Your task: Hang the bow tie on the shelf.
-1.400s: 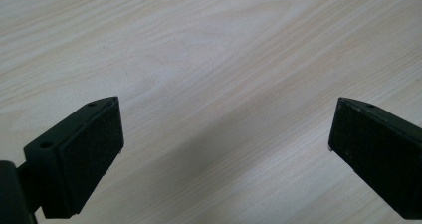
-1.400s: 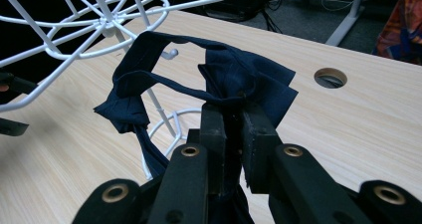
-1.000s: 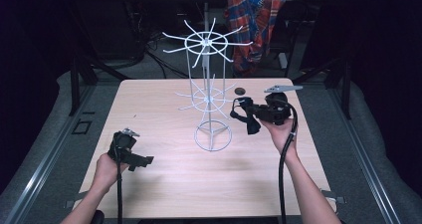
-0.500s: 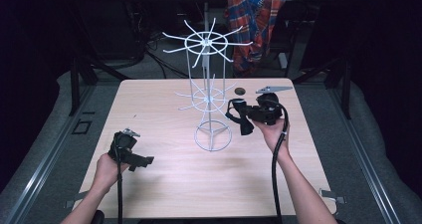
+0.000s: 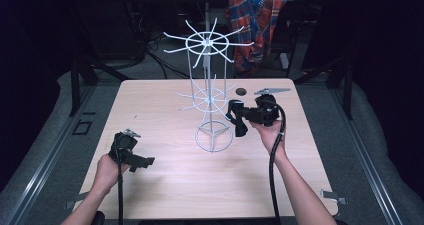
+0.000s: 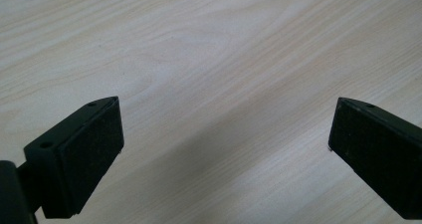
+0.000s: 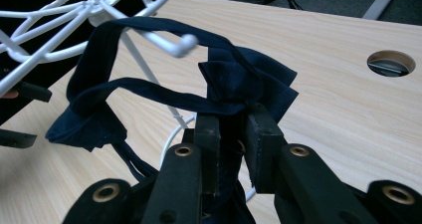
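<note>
A white wire rack [image 5: 210, 97] with hooked arms stands mid-table. My right gripper [image 5: 246, 116] is just right of its lower tier, shut on a dark navy cloth piece [image 5: 238, 122] with a strap. In the right gripper view the jaws [image 7: 233, 122] pinch the folded cloth [image 7: 249, 77], and its strap loop [image 7: 114, 59] lies around a white hook tip [image 7: 182, 45] of the rack [image 7: 74, 5]. My left gripper [image 5: 142, 161] rests near the table's front left, open, with nothing but bare wood between its pads [image 6: 79, 149].
The wooden table [image 5: 165, 185] has a round cable hole [image 5: 241, 91] behind the right gripper, also in the right gripper view [image 7: 391, 63]. A plaid shirt [image 5: 255, 20] hangs beyond the far edge. Dark floor and rails surround the table.
The right gripper has carried the navy cloth leftward, closer to the rack's lower arms. The left gripper has stayed where it was.
</note>
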Demonstrator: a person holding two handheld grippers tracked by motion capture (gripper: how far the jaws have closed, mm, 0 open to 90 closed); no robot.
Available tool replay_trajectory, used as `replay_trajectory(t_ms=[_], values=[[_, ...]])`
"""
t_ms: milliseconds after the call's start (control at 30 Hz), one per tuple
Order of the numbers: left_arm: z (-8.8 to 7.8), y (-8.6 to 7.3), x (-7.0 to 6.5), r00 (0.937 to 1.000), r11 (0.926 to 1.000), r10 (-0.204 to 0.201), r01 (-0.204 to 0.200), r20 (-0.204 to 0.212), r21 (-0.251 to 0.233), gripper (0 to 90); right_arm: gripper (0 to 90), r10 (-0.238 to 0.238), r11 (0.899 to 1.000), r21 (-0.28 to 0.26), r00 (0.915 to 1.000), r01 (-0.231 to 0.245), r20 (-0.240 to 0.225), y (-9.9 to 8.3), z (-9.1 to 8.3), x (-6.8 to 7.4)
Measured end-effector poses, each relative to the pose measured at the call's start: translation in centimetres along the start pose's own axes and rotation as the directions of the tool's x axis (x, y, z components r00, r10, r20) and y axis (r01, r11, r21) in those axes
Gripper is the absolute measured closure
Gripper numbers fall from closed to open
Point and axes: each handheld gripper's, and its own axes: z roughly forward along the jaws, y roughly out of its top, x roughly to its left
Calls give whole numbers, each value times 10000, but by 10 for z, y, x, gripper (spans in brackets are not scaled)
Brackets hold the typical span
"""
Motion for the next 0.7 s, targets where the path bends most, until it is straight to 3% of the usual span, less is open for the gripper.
replay_trajectory(t_ms=[700], values=[[0,1,-1,9999,10000,76,-76,95,59,11,785,-298,9994,-187,9989,292,-354,2,10,12]])
